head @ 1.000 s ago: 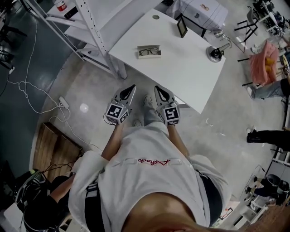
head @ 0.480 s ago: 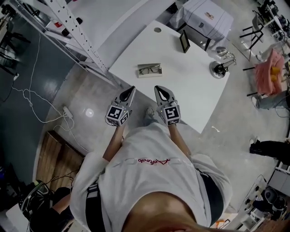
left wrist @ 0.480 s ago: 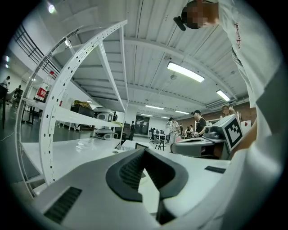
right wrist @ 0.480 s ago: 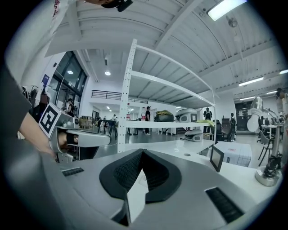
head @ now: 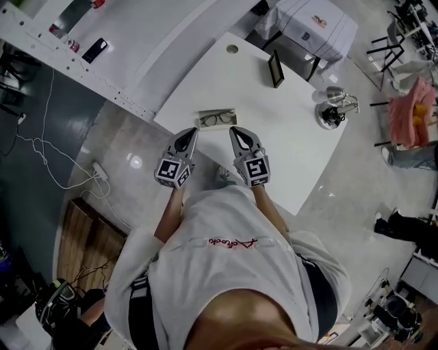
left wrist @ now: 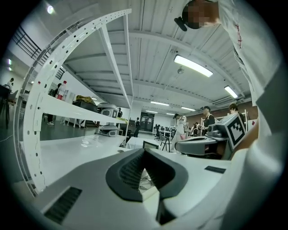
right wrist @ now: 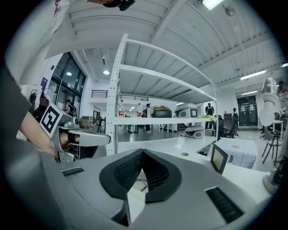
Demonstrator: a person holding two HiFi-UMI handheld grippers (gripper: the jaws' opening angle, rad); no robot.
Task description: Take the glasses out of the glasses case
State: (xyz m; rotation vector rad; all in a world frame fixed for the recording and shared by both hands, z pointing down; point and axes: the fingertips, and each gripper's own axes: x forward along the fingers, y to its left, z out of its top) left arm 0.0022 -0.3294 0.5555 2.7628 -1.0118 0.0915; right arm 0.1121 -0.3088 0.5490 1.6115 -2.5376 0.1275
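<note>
Probably light, fragile glasses (head: 218, 119) in the case (head: 217, 111): pinch the bridge. Left gripper (head: 189, 134) and right gripper (head: 237, 132) fingers are pressed together, empty.

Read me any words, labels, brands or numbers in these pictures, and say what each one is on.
No text reads clearly.
Red script on the person's white shirt: upside down, too blurred to read.
Red mark on the white box: too small.
The cubes on the left gripper and right gripper: square patterns, no words.
</note>
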